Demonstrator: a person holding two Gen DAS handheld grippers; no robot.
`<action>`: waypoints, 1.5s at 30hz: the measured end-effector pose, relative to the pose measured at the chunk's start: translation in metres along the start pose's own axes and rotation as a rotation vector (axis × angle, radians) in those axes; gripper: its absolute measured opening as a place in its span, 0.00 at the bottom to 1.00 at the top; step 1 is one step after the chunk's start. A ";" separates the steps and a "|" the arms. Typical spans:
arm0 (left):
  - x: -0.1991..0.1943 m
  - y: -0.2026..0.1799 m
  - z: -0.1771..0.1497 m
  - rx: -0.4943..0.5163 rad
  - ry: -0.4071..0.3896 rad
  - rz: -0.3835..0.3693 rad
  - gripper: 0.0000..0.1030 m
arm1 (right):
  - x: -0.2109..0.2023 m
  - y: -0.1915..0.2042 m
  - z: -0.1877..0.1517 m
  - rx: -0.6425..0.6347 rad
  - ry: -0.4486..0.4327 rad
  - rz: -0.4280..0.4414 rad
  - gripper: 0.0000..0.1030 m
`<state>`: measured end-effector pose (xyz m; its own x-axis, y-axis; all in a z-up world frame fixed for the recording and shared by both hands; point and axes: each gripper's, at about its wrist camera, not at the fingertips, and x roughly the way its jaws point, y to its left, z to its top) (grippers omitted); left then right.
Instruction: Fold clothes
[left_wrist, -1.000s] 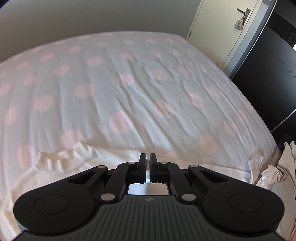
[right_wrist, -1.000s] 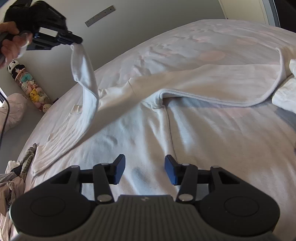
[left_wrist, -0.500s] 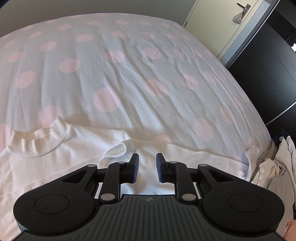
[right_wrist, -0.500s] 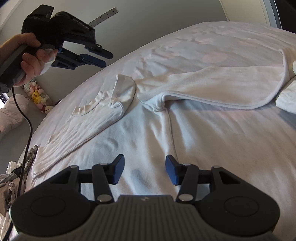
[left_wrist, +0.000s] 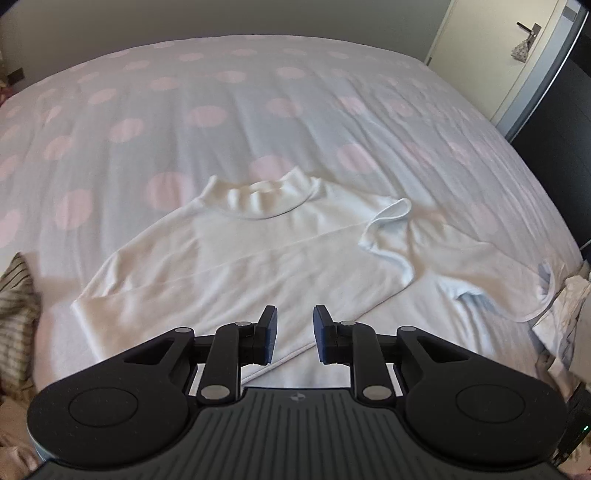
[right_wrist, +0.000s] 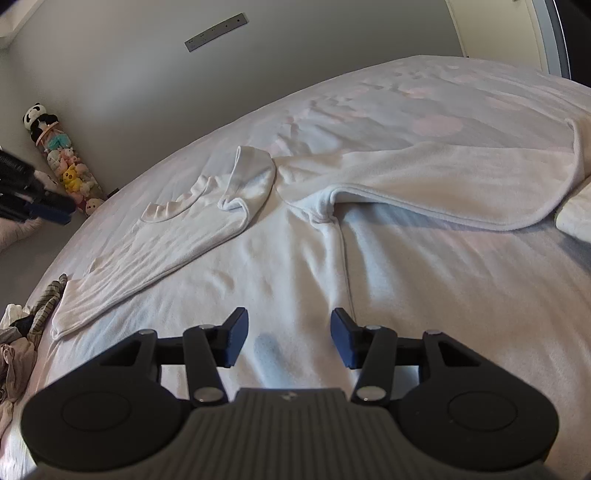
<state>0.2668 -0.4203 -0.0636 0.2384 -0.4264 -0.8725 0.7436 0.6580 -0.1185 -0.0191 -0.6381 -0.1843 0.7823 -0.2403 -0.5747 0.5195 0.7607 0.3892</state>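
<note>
On polka-dot bedsheet: white turtleneck top spread flat, collar toward 12 o'clock in left wrist view. One long sleeve folded back across chest, cuff at about 2 o'clock from collar; second sleeve in right wrist view stretched toward 2 o'clock.

Left gripper: poised above lower body of top, jaws parted, recently opening, nothing between pads. Also glimpsed at 9 o'clock edge of right wrist view, blurred.

Right gripper: jaws apart about halfway, empty, over torso fabric; contact with cloth not determinable.

Striped garment at 9 o'clock edge of bed in left wrist view. Pile of pale clothes at 3 o'clock edge. Tube of plush toys against wall at 10 o'clock in right wrist view. Door with handle at 1 o'clock, left wrist view.
</note>
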 end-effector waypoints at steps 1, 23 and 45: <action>-0.004 0.013 -0.009 -0.002 -0.002 0.032 0.19 | 0.000 0.001 0.000 -0.009 0.000 -0.003 0.53; 0.060 0.070 -0.099 0.370 0.028 0.302 0.08 | 0.009 0.010 -0.004 -0.088 0.002 -0.009 0.66; 0.003 0.142 -0.098 -0.264 -0.125 0.112 0.22 | 0.008 0.016 -0.006 -0.093 0.003 -0.031 0.68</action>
<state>0.3117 -0.2667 -0.1292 0.3967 -0.4041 -0.8242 0.5246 0.8366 -0.1577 -0.0063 -0.6240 -0.1866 0.7654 -0.2626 -0.5876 0.5089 0.8058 0.3027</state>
